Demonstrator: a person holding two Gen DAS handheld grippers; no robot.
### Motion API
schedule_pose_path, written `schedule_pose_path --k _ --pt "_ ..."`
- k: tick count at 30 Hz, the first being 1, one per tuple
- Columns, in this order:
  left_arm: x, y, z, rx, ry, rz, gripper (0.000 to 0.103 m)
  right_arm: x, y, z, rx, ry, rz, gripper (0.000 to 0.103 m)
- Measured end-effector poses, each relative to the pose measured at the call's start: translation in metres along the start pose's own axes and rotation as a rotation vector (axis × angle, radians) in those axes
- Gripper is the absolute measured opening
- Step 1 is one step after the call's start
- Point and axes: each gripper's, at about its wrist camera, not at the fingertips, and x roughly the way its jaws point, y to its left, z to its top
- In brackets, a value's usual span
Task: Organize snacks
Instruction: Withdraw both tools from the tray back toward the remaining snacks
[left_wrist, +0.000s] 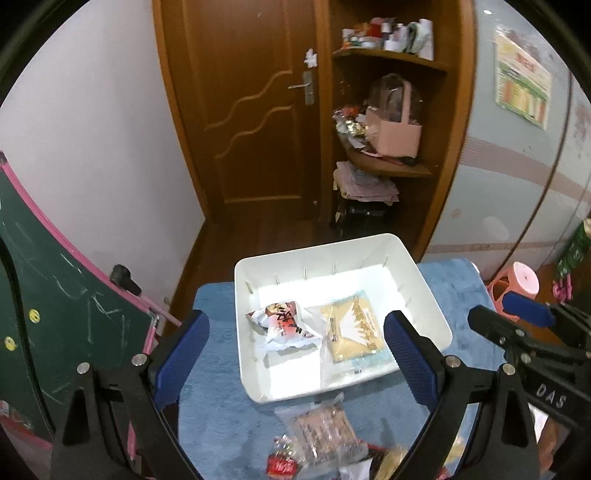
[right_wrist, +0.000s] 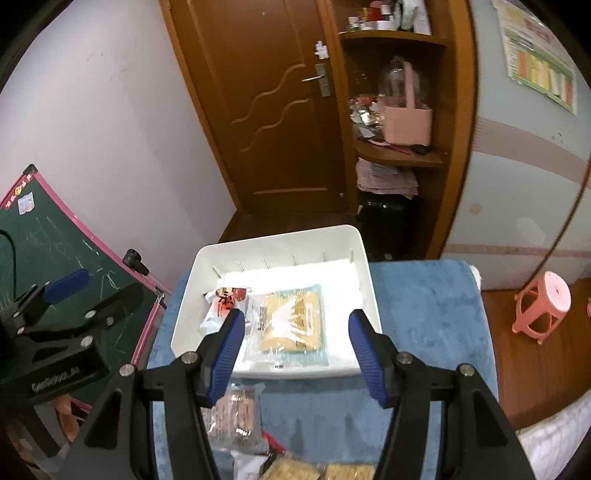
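Both grippers, left gripper (left_wrist: 295, 354) and right gripper (right_wrist: 295, 354), hang released over the tray (left_wrist: 424, 280); reaching for loose packets (left_wrist: 321, 428) just before it could knock them off.

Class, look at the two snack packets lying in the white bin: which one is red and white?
The crumpled packet on the left of the bin. Its neighbour is a flat clear pack of tan crackers.

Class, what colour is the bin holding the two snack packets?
White; the bin shows best in the right wrist view.
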Motion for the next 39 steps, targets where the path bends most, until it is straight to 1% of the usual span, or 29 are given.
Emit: schedule_pose_path --k 4,7,13,16,18,21,26,32,37,39 --pt "-0.03 -0.002 -0.016 0.006 -0.003 -0.041 0.095 -0.026 0.005 -0.015 0.005 -0.031 -0.036 0.059" --pt "-0.052 -0.005 -0.029 0.029 -0.006 -0.063 0.095 -0.047 0.011 -0.027 -0.001 -0.06 -0.052 0.059" --pt "-0.087 -0.016 -0.057 0.105 -0.024 -0.035 0.095 -0.084 0.024 -0.05 -0.023 -0.098 -0.088 0.059" --pt "-0.101 -0.014 -0.07 0.085 -0.018 -0.068 0.095 -0.099 0.028 -0.061 -0.029 -0.106 -0.093 0.059" --pt "-0.107 -0.011 -0.078 0.055 0.004 -0.1 0.095 -0.109 0.03 -0.068 -0.035 -0.113 -0.108 0.059" --pt "-0.113 -0.005 -0.087 0.021 0.018 -0.118 0.095 -0.12 0.033 -0.079 -0.042 -0.118 -0.119 0.059" --pt "-0.118 0.003 -0.099 -0.013 0.042 -0.12 0.095 -0.134 0.04 -0.098 -0.054 -0.119 -0.132 0.059" --pt "-0.119 0.007 -0.11 -0.003 0.058 -0.122 0.095 -0.137 0.04 -0.117 -0.051 -0.088 -0.139 0.059" --pt "-0.109 0.008 -0.124 0.01 0.101 -0.136 0.095 -0.133 0.033 -0.135 0.0 -0.038 -0.129 0.059" --pt "-0.107 0.01 -0.131 0.019 0.105 -0.14 0.095 -0.131 0.03 -0.142 0.024 -0.024 -0.124 0.059"
